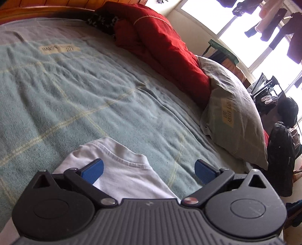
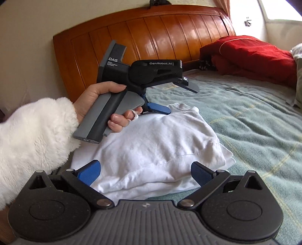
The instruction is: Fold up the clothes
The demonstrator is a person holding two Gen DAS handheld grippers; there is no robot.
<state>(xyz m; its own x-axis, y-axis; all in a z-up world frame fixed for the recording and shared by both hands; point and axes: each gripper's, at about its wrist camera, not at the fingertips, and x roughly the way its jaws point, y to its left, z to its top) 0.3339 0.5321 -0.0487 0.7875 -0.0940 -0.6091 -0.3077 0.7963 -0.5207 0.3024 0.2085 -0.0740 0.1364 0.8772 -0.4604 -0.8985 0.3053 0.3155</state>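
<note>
Both tongs (image 1: 149, 170) (image 2: 145, 172) wide apart over white shirt (image 2: 154, 143).

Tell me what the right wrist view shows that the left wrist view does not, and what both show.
Only the right wrist view: the hand in a fluffy white sleeve holding the left claw, seen from the side, the whole headboard, and most of the white shirt.

Only the left wrist view: the grey pillow, the window with hanging clothes, and a black backpack.

Both: the shirt, the green blanket, the red quilt, and open blue claws.
</note>
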